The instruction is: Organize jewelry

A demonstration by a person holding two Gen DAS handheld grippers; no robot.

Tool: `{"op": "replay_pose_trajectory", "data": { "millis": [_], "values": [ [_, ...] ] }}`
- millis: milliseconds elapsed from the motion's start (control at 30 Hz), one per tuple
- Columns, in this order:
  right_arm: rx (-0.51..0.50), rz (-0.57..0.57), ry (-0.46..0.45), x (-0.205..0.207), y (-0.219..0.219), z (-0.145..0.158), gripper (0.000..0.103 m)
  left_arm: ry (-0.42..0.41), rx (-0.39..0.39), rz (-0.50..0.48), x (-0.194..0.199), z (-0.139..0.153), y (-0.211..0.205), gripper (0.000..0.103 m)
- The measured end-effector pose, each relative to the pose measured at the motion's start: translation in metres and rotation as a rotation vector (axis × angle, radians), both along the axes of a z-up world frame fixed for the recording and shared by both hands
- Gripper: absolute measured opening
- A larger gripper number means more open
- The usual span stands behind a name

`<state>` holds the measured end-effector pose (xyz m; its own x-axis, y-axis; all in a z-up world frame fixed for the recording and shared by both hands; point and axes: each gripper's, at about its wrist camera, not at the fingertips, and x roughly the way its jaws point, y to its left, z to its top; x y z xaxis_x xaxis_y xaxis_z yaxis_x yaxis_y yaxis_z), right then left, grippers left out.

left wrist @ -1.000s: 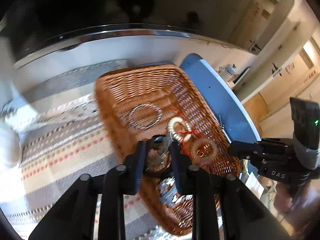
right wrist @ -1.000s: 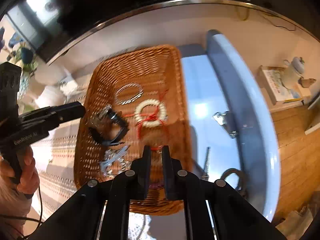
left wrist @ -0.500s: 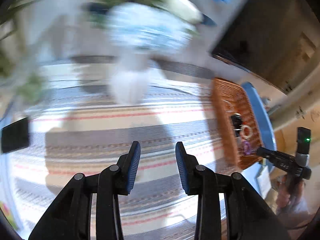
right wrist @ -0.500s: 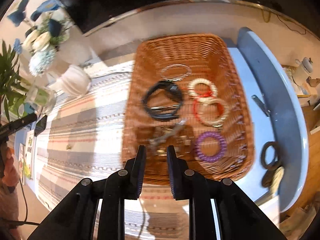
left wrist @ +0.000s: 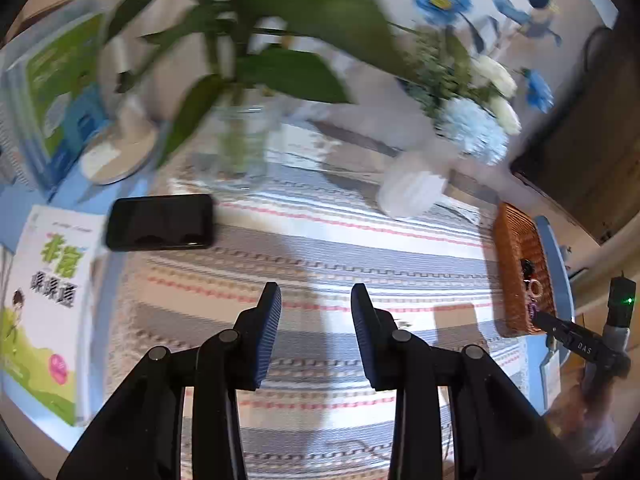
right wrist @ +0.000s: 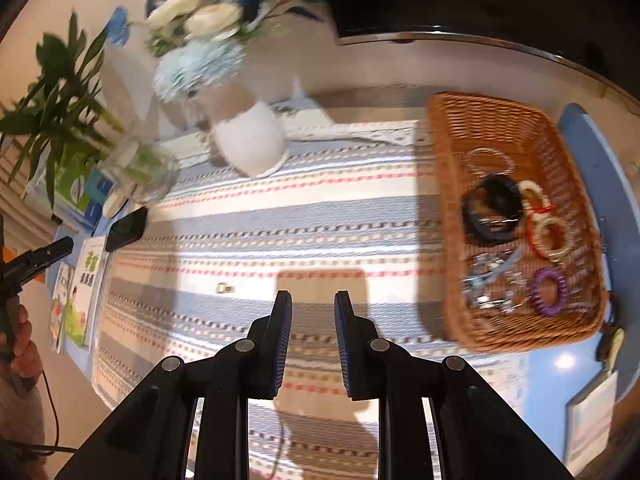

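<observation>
A brown wicker basket (right wrist: 452, 184) stands at the right end of the striped tablecloth and also shows in the left wrist view (left wrist: 505, 280). It holds a black bracelet (right wrist: 491, 210), a beaded ring with red cord (right wrist: 554, 234), a purple ring (right wrist: 550, 292), a thin wire bangle (right wrist: 490, 162) and silver pieces (right wrist: 492, 280). A small metal ring (right wrist: 224, 289) lies alone on the cloth. My left gripper (left wrist: 316, 300) is open and empty above the cloth. My right gripper (right wrist: 313, 302) is open and empty, left of the basket.
A white vase with blue and white flowers (right wrist: 250, 142), a glass vase with green leaves (left wrist: 240, 148), a black phone (left wrist: 160, 222) and booklets (left wrist: 44, 304) stand at the left end. Scissors (right wrist: 610, 340) lie on the blue table beside the basket.
Both grippers pulled back from the basket and swung left over the cloth. The left let go of the black bracelet, which now lies in the basket. The right gripper opened wider.
</observation>
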<state>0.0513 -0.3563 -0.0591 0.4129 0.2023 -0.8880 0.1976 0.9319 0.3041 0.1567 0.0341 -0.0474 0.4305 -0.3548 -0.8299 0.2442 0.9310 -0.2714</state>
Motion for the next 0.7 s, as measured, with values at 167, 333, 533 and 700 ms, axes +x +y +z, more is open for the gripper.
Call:
{"op": "replay_pose_trajectory", "data": {
  "millis": [167, 333, 533, 700],
  "values": [
    [0.009, 0.020, 0.014, 0.001, 0.032, -0.008, 0.022, -0.017, 0.022, 0.047, 0.001, 0.001, 0.035, 0.036],
    [0.015, 0.037, 0.029, 0.003, 0.055, -0.020, 0.022, -0.030, 0.073, 0.065, -0.002, -0.002, 0.055, 0.036],
    [0.032, 0.066, 0.074, 0.012, 0.077, -0.042, 0.022, -0.016, 0.077, 0.096, -0.007, -0.010, 0.079, 0.036],
    [0.035, 0.099, 0.105, 0.019, 0.091, -0.056, 0.022, -0.004, 0.080, 0.136, -0.011, -0.017, 0.097, 0.036]
  ]
}}
